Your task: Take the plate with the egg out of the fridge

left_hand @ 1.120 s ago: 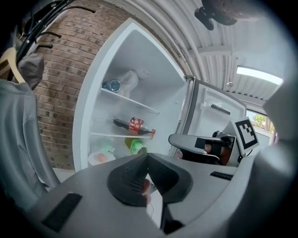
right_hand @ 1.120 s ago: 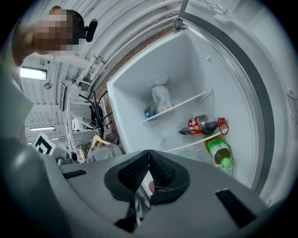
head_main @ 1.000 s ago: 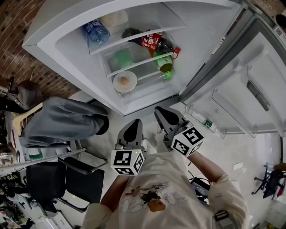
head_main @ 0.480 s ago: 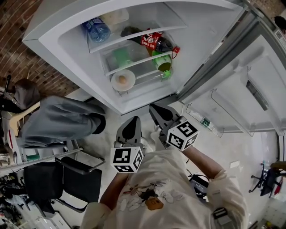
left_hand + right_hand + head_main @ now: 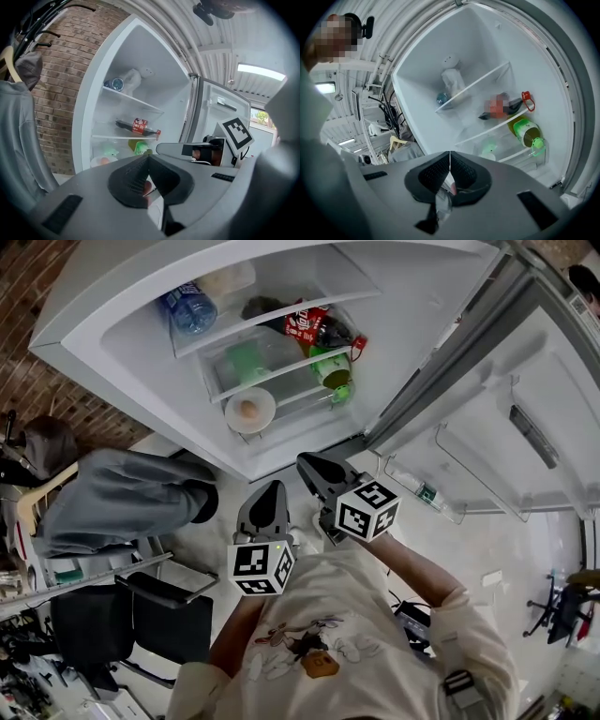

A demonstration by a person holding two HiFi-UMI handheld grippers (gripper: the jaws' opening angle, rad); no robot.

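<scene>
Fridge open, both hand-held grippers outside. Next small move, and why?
Probably open the left hand-held gripper and ease it toward the plate: its jaws are shut and empty outside the fridge, and the plate with the egg sits low on its side.

Even, bright indoor light fills the head view; the fridge point(image 5: 412, 320) interior is the palest part, close to washed out, with only soft shadows. Straight lines bow towards the edges. Both gripper views are rounded by fisheye bending and ringed with black corners. A ceiling lamp point(image 5: 261, 71) glares white. The left gripper point(image 5: 149, 158) and right gripper point(image 5: 450, 155) loom soft, out of focus.
</scene>
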